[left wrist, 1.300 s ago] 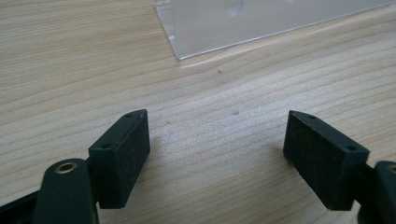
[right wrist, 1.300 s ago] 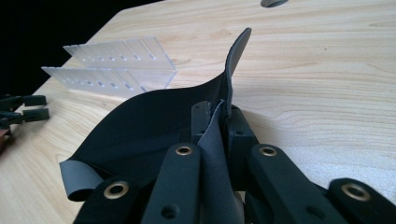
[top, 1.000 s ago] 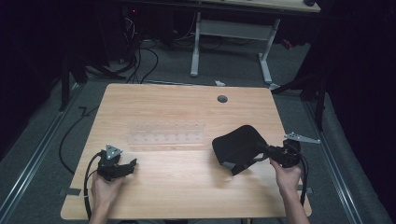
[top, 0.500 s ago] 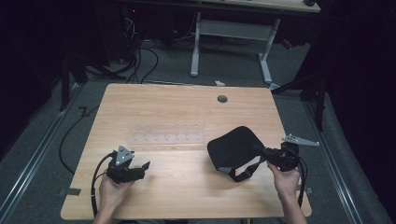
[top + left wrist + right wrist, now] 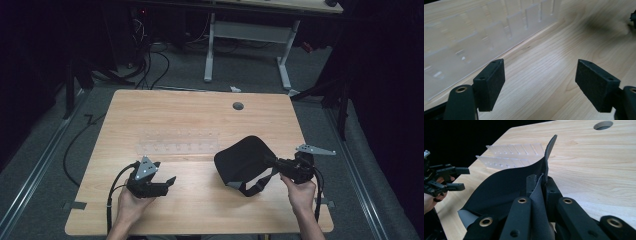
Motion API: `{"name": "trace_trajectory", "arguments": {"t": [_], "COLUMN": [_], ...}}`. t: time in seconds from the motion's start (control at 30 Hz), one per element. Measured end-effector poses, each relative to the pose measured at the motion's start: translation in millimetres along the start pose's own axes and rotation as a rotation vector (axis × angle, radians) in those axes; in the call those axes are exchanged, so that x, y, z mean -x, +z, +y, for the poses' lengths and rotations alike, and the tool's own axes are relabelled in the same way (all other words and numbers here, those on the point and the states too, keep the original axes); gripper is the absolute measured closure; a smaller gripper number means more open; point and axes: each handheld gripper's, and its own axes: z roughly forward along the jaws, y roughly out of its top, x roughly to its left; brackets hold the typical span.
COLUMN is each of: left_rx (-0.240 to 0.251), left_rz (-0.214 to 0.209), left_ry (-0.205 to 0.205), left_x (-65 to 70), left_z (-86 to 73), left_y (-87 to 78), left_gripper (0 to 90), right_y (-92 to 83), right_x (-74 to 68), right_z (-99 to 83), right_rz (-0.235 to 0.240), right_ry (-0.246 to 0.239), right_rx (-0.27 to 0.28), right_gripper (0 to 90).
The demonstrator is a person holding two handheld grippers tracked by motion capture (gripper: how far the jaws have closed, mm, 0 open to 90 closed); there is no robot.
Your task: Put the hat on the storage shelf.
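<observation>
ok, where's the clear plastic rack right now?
In the high view the clear plastic rack lies flat at the middle of the wooden table, beyond the left tongs and just left of the black fabric piece.

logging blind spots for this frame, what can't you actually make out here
- Black fabric piece: what it is; high view too small, right gripper view too close.
- Right gripper pads: covered by the fabric they pinch, right gripper view.
- Clear plastic rack: slots blurred in left gripper view, faint in high view; contents unclear.
- Left gripper: body cut off by the bottom edge; its fingers stand apart over bare table.
</observation>
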Motion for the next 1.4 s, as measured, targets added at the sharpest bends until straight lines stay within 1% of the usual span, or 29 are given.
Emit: {"name": "trace_trajectory", "arguments": {"t": [0.03, 0.07, 0.13, 0.17, 0.23, 0.33, 0.43, 0.5, 0.57, 0.8, 0.9, 1.1, 1.13, 1.27, 1.4], "left_rx": [-0.003, -0.004, -0.002, -0.006, -0.006, -0.006, -0.023, -0.027, -0.033, -0.031, -0.029, -0.027, -0.023, -0.014, -0.025], "left_rz": [-0.020, -0.031, -0.038, -0.045, -0.067, -0.078, -0.094, -0.100, -0.113, -0.123, -0.130, -0.144, -0.150, -0.163, -0.162], "left_ry": [0.006, 0.006, 0.002, 0.008, 0.013, 0.017, 0.043, 0.049, 0.050, 0.041, 0.034, 0.040, 0.042, 0.043, 0.054], "left_x": [6.4, 8.8, 10.9, 12.8, 20.1, 23.5, 31.5, 33.9, 37.3, 38.3, 39.0, 43.2, 45.5, 48.8, 49.4], "left_z": [0.7, 1.3, 1.8, 2.2, 3.3, 3.3, 2.2, 1.8, 2.0, 3.5, 3.3, 3.6, 4.1, 5.1, 4.0], "left_y": [1.8, 2.4, 3.0, 3.6, 6.2, 7.8, 9.9, 10.2, 10.9, 13.1, 14.4, 16.3, 16.6, 16.1, 16.7], "left_gripper": [24.3, 24.2, 24.2, 24.2, 24.0, 23.9, 23.2, 23.1, 23.0, 23.0, 23.1, 23.2, 23.3, 23.6, 23.5], "right_y": [0.8, 1.4, 2.3, 2.9, 5.9, 8.4, 14.4, 15.6, 21.0, 31.4, 39.7, 47.0, 48.9, 51.9, 54.4], "right_x": [-1.7, -3.0, -4.2, -5.1, -9.4, -12.1, -17.5, -19.2, -23.6, -31.0, -36.1, -42.0, -44.8, -48.0, -50.1], "right_z": [0.6, 1.2, 1.8, 2.4, 4.5, 6.0, 8.2, 8.5, 9.7, 13.3, 15.2, 16.6, 17.0, 17.8, 18.3], "right_rz": [0.004, 0.007, 0.011, 0.014, 0.023, 0.031, 0.047, 0.050, 0.060, 0.074, 0.083, 0.097, 0.101, 0.107, 0.115], "right_ry": [0.001, 0.003, 0.001, -0.002, -0.008, -0.010, -0.017, -0.018, -0.028, -0.039, -0.045, -0.057, -0.056, -0.063, -0.071], "right_rx": [-0.001, 0.000, 0.001, 0.001, -0.003, -0.006, -0.011, -0.016, -0.022, -0.037, -0.053, -0.061, -0.067, -0.073, -0.078], "right_gripper": [85.6, 85.5, 85.5, 85.5, 85.5, 85.5, 85.4, 85.4, 85.4, 85.4, 85.4, 85.3, 85.3, 85.3, 85.2]}}
